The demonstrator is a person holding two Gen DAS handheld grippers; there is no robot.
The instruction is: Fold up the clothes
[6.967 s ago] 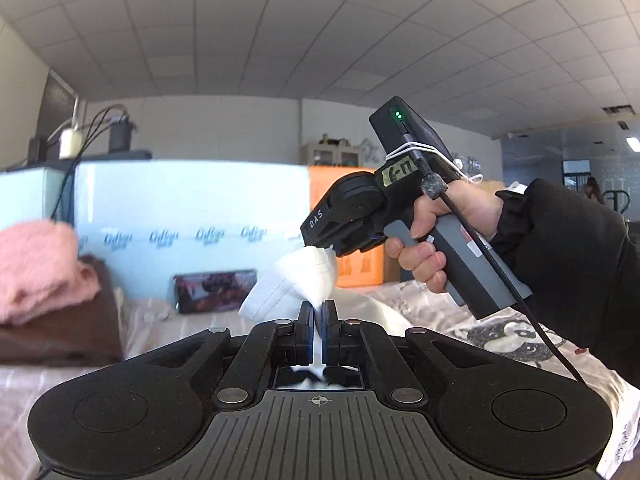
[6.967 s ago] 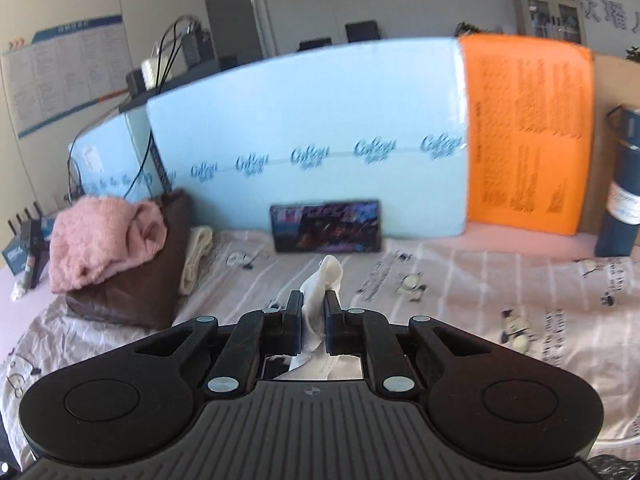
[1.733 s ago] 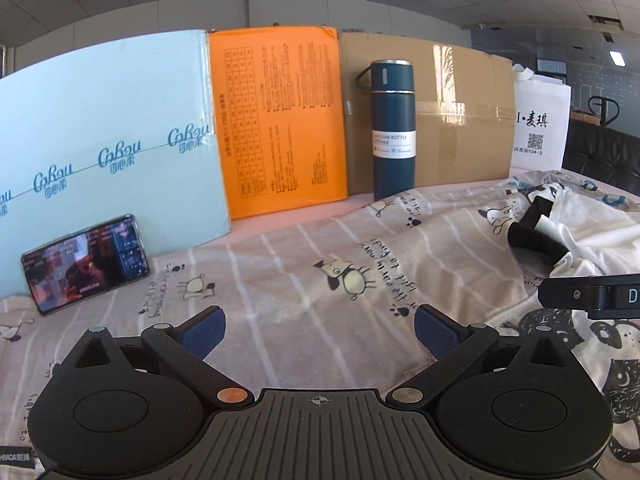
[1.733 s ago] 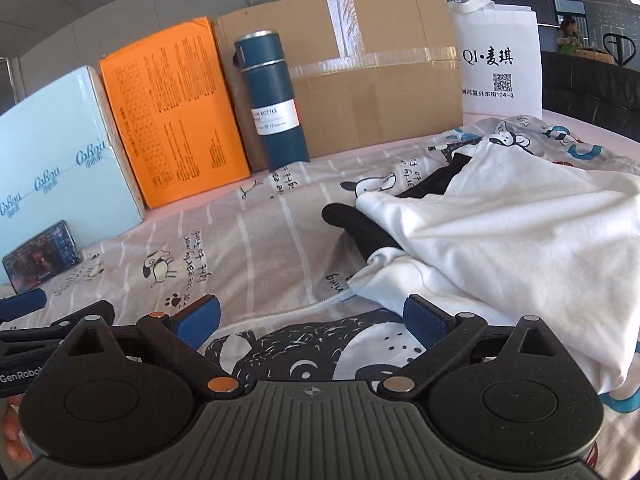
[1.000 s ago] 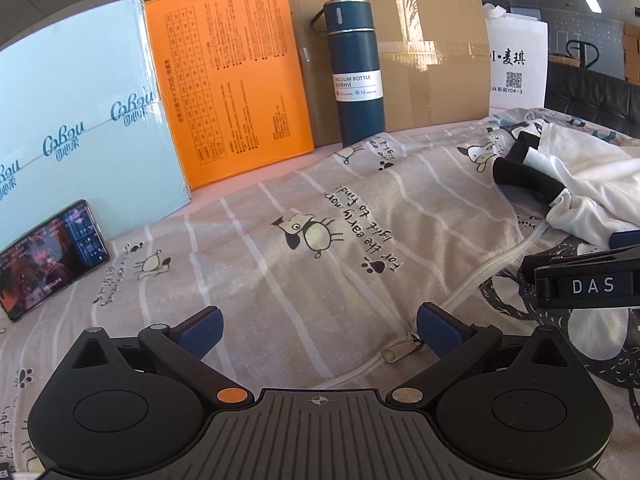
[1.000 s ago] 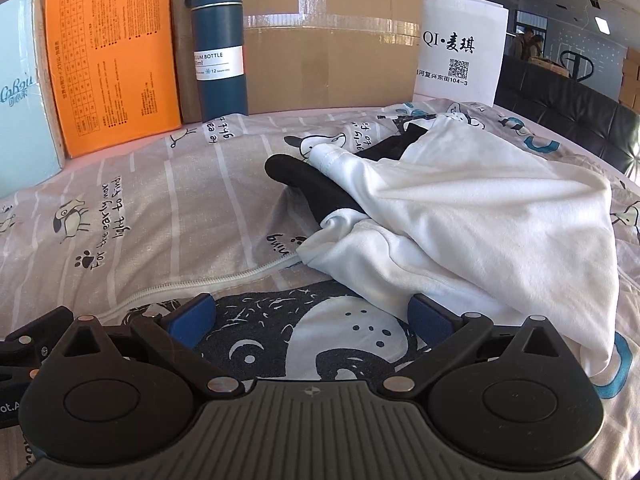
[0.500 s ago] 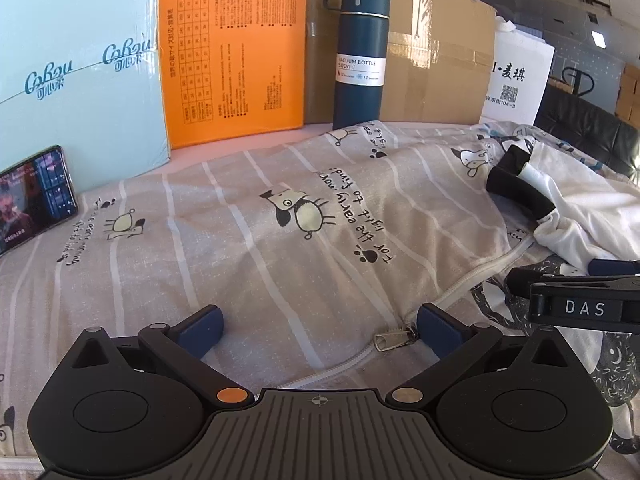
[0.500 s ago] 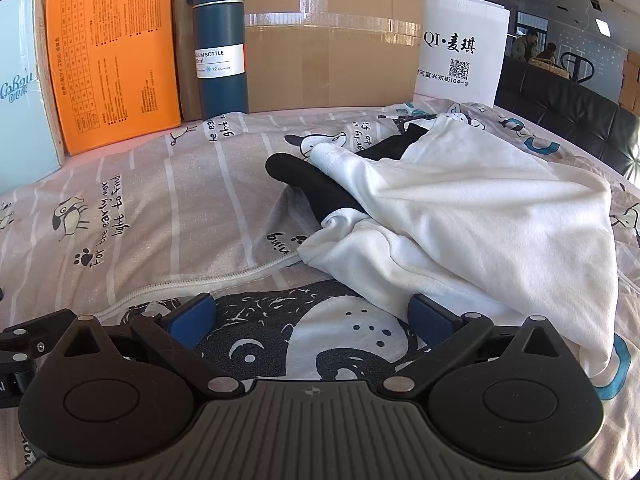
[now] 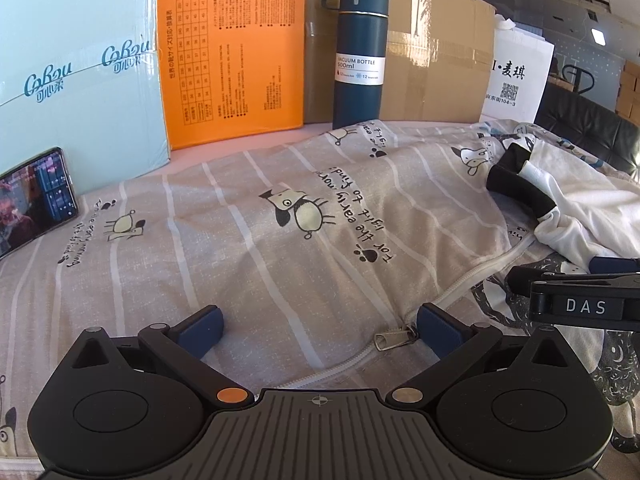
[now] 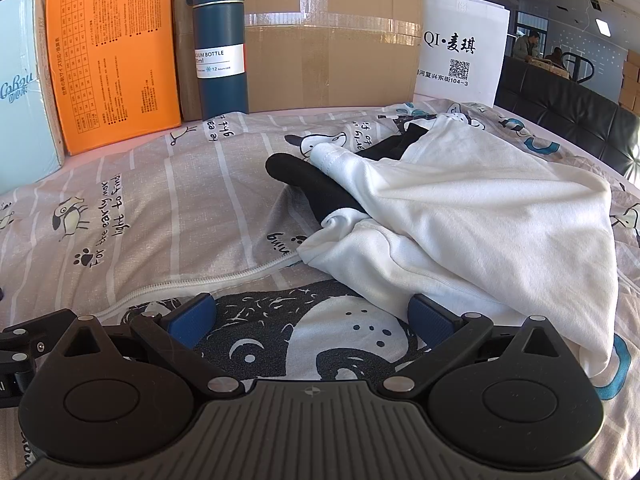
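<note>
Just ahead of my right tongs [image 10: 310, 320], spread wide and empty, lay the crumpled white garment [image 10: 472, 216] on the printed bedsheet [image 10: 192, 200], while my left tongs [image 9: 318, 326] gaped equally empty over the sheet's zipper pull [image 9: 394, 339].
</note>
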